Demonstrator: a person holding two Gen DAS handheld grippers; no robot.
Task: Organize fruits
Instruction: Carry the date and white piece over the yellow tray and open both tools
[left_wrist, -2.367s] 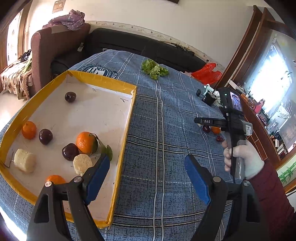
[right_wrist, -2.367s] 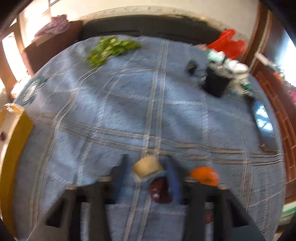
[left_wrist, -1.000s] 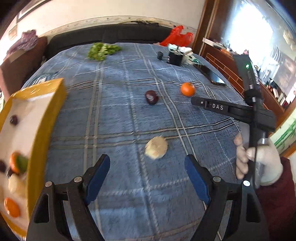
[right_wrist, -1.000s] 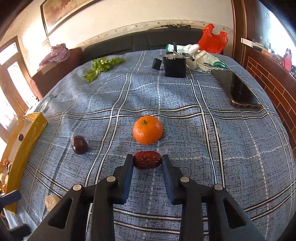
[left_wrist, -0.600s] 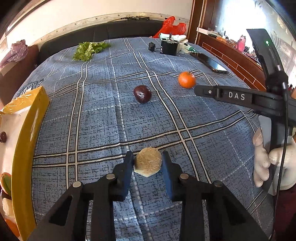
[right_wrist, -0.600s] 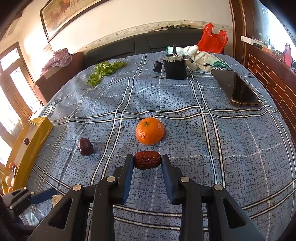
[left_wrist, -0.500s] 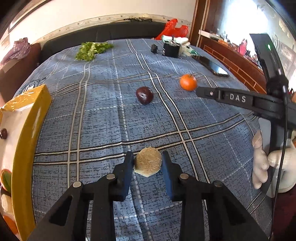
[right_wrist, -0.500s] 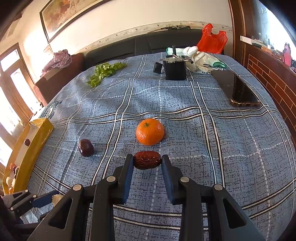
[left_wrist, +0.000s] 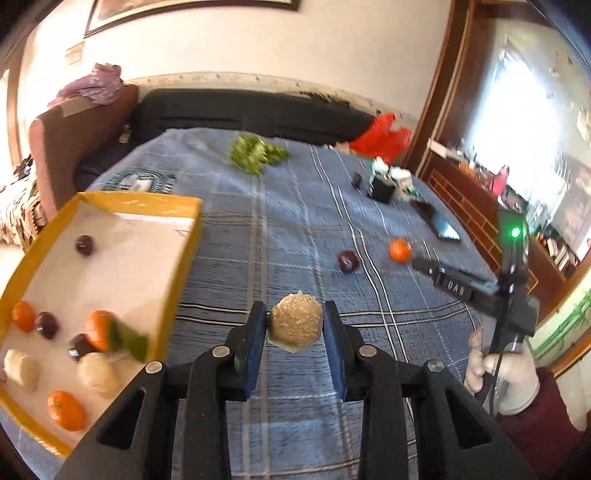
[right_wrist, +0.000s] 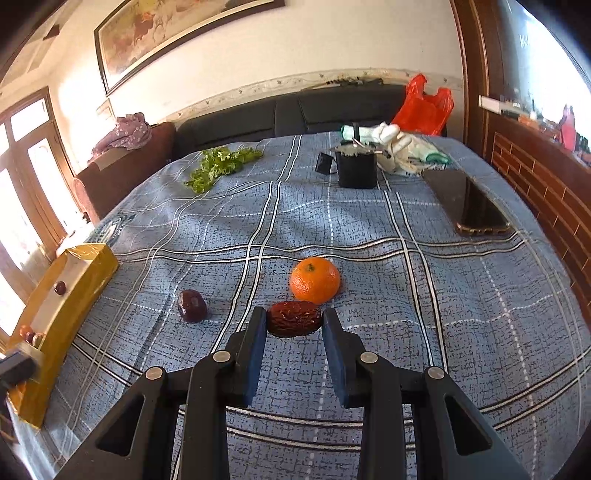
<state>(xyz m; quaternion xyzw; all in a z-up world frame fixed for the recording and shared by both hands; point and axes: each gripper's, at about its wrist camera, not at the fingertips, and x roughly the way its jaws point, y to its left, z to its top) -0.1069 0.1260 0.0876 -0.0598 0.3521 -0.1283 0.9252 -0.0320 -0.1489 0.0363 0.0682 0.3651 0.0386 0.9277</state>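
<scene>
My left gripper (left_wrist: 294, 325) is shut on a pale round sugarcane piece (left_wrist: 294, 326) and holds it above the blue cloth, just right of the yellow tray (left_wrist: 177, 273). The tray holds several oranges, dark plums and pale pieces. My right gripper (right_wrist: 294, 325) is shut on a wrinkled red date (right_wrist: 294, 318), just in front of an orange (right_wrist: 314, 280). A dark plum (right_wrist: 191, 305) lies to its left. The orange (left_wrist: 400, 250) and plum (left_wrist: 347, 261) also show in the left wrist view, next to the right gripper's body (left_wrist: 476, 288).
The yellow tray's end (right_wrist: 66, 280) shows at the left of the right wrist view. Green leaves (right_wrist: 218, 166), a black box (right_wrist: 356, 168), a phone (right_wrist: 469, 206), white gloves and a red bag (right_wrist: 423, 105) lie at the far side. A sofa lies behind.
My left gripper closed on the sugarcane piece, lifted it and swung left toward the tray. My right gripper stays shut on the date and has risen slightly.
</scene>
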